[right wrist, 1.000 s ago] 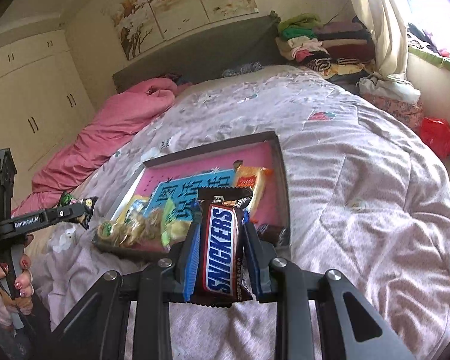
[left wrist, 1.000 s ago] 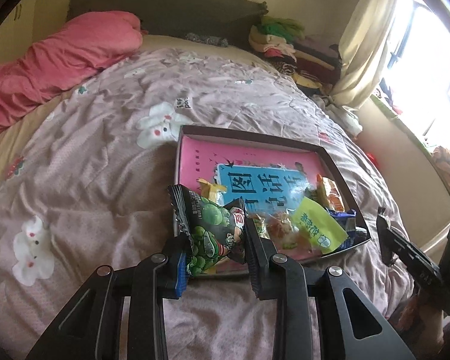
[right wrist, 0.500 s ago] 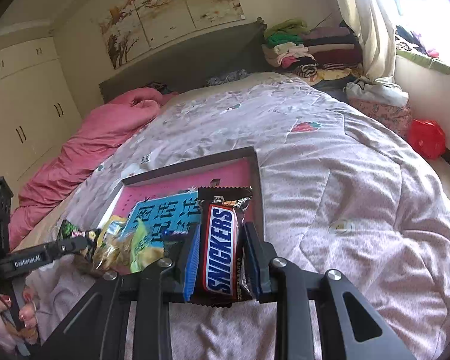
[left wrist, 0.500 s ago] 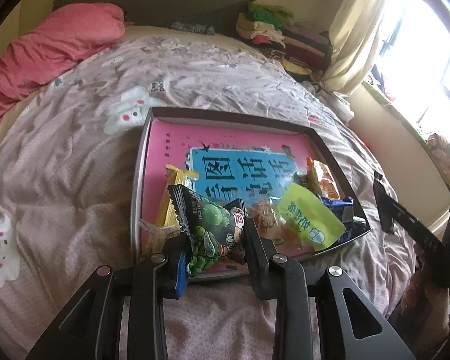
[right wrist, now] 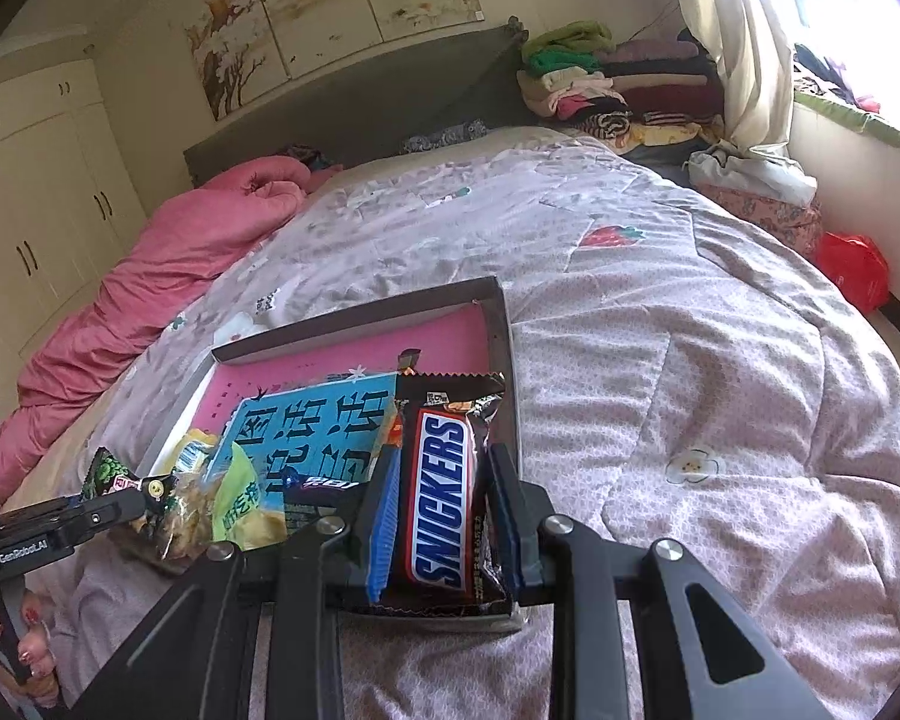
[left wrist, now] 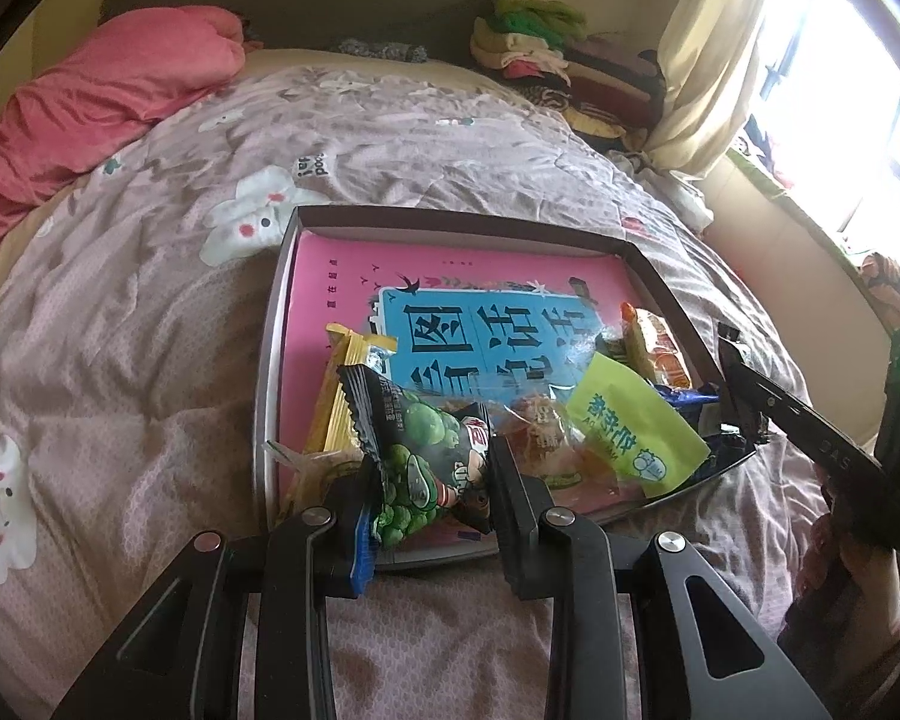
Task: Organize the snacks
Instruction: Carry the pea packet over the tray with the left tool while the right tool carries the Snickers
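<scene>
The left gripper (left wrist: 429,483) is clamping a pea bag (left wrist: 417,456) over the tray's (left wrist: 450,217) 6 o'clock edge; the right gripper (right wrist: 441,516) is pinching a Snickers (right wrist: 444,501) near 5 o'clock, probably above the rim. Next: lowering, then releasing both inside.

— What is lying at the head of the bed?
— A pink duvet (right wrist: 168,276) is bunching up along the left side, reaching the dark headboard (right wrist: 354,102).
— And on the far right?
— Folded clothes (right wrist: 600,81) are sitting in a stack beside a cream curtain (left wrist: 714,78), which is hanging by a bright window (left wrist: 858,114).
— Anything on the walls?
— Tree paintings (right wrist: 330,6) are hanging above the headboard, and white wardrobes (right wrist: 36,192) are standing to the left. A red bag (right wrist: 855,267) is lying on the floor.
</scene>
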Demonstrator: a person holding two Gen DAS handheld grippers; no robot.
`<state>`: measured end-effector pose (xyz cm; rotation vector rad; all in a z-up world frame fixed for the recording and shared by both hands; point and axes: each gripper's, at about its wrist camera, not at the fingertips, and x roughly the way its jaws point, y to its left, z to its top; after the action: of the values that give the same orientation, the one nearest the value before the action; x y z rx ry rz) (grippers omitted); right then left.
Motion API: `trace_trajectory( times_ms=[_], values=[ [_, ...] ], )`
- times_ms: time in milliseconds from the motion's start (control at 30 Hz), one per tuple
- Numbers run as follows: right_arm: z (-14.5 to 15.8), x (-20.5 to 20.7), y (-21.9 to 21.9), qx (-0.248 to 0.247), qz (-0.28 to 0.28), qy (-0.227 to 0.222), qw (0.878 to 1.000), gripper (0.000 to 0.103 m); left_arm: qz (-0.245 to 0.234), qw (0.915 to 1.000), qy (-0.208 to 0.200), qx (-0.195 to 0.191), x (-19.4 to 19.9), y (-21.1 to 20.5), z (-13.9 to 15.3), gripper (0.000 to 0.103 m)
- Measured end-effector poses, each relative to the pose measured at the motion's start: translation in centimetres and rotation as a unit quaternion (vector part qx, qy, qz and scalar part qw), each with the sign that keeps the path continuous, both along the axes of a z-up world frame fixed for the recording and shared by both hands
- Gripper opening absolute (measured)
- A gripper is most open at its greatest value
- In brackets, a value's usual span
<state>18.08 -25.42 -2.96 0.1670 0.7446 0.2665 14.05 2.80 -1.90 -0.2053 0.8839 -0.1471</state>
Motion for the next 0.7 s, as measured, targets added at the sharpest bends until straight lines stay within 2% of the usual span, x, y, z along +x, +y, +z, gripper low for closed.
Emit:
trace_trajectory(
  times_ms=[400,700],
  values=[
    [-0.7,0.6,0.8,-0.003,0.006,0.005,1.0,0.029,-0.002,1.0,0.002,0.003,0.4,-0.2,-0.2,0.033],
    [-1.1,0.7,0.1,0.017,0.001,0.018,1.0,0.029,-0.001,1.0,0.003,0.002,0.5,-0.2,-0.2,0.033]
  ],
)
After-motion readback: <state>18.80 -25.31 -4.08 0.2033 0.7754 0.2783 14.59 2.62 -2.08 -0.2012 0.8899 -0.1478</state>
